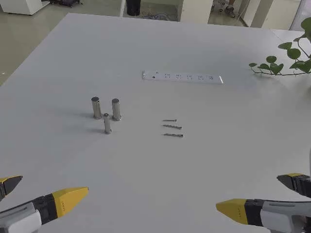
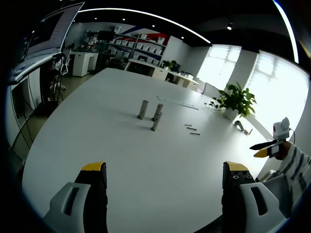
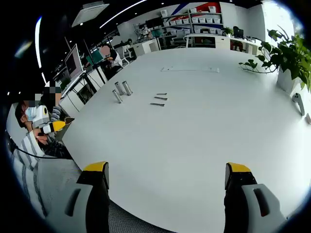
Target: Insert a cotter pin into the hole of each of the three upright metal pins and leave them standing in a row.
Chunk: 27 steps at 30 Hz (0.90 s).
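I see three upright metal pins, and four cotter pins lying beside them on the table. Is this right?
Not quite. The head view shows three cotter pins, not four, lying on the table beside the three upright metal pins.

Cropped at the head view's bottom corners: left gripper (image 1: 54, 183) and right gripper (image 1: 248, 192), little beyond the yellow jaw tips in frame; too small to make out: cross-holes in the three metal pins (image 1: 107, 124), loop and leg ends of the three cotter pins (image 1: 172, 127); clipped by the right edge: plant (image 1: 291, 53); cut by the bottom edge in both gripper views: jaw bases
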Tool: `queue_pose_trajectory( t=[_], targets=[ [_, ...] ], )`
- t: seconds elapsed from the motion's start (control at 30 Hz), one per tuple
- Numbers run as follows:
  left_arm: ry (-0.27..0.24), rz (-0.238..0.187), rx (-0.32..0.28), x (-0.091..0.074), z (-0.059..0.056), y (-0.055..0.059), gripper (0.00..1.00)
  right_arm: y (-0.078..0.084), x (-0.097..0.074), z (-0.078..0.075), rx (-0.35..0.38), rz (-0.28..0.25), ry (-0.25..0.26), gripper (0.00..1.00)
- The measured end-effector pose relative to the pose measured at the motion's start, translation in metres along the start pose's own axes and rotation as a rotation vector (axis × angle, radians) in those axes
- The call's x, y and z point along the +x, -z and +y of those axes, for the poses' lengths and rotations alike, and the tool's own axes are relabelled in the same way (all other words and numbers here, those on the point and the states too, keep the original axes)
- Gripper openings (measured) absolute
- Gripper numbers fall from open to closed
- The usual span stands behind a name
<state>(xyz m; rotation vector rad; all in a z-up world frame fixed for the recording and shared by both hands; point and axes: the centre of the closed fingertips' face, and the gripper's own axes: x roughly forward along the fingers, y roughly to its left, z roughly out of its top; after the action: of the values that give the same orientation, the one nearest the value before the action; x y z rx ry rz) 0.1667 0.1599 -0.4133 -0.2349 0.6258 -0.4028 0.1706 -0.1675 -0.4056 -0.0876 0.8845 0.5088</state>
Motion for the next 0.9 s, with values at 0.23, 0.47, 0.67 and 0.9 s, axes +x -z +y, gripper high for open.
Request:
queue_pose_trajectory(
  t=[0.23,0.47,0.67,0.9],
  targets=[
    [0.022,0.034,0.058,0.003,-0.003,0.005,0.99,-0.008,0.0,-0.001,-0.012,-0.005,0.007,0.98],
    [0.052,-0.022,0.172,0.007,-0.008,-0.007,0.99,-0.007,0.0,-0.004,-0.009,0.003,0.016,0.98],
    [0.052,0.032,0.194,0.011,-0.006,-0.001,0.99,-0.009,-0.002,-0.006,-0.008,-0.013,0.026,0.98],
    [0.11,0.013,0.152,0.014,-0.015,0.0,0.96,-0.004,-0.002,-0.007,0.019,-0.012,0.028,0.98]
  ],
)
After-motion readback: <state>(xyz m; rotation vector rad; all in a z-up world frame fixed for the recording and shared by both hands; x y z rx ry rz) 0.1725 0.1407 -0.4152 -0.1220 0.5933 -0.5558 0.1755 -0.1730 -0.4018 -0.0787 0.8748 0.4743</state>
